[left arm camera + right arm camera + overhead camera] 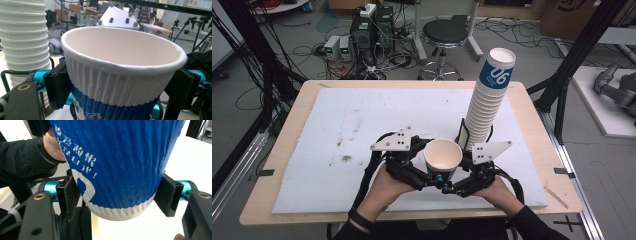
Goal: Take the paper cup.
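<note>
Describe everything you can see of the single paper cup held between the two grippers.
The paper cup is white inside with a rolled rim, a ribbed white upper wall and a blue lower part printed with white characters. It is upright, mouth up and empty, held above the white mat near the table's front edge. The right hand-held gripper clamps its blue lower part; the left hand-held gripper's pads flank it just below the white band.
</note>
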`<state>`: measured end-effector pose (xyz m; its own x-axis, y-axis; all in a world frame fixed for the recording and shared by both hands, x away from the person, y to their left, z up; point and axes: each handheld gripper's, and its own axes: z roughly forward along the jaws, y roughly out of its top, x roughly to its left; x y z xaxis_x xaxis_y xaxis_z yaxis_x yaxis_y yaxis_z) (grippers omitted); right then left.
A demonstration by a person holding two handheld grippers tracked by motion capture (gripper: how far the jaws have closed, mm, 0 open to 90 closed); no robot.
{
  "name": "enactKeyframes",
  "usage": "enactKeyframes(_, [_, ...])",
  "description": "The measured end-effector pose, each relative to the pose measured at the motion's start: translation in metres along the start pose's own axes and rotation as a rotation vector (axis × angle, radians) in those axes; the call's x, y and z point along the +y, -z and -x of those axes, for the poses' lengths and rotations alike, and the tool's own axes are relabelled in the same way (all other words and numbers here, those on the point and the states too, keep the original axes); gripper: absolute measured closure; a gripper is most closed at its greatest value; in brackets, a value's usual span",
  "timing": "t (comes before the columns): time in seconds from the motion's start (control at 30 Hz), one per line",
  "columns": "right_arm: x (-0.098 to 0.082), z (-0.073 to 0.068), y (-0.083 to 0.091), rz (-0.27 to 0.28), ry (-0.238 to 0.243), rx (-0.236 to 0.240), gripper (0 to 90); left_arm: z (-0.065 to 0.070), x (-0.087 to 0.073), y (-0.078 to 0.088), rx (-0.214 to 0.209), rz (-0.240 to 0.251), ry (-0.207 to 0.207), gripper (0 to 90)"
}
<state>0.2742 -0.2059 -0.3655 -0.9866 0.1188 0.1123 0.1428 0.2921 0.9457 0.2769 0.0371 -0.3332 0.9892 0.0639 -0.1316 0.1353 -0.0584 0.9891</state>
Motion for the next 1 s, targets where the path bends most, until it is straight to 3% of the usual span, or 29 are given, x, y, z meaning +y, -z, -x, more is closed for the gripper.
enactKeyframes(0.47, [-0.0005, 0.0005, -0.0017, -0.014, 0.007, -0.01, 30.0, -0.0011, -0.0006, -0.0003, -0.003, 0.018, 0.026, 17.1])
enactKeyframes(0.73, [0.0, 0.0006, -0.0001, -0.003, -0.002, 0.005, 29.2, 0.0001, -0.0005, 0.001, 0.004, 0.032, -0.002, 20.8])
enactKeyframes(1.0, [0.0015, -0.0001, 0.0017, 0.028, -0.018, 0.013, 22.1, 0.0002, -0.0014, 0.0004, 0.014, 0.018, -0.017, 21.7])
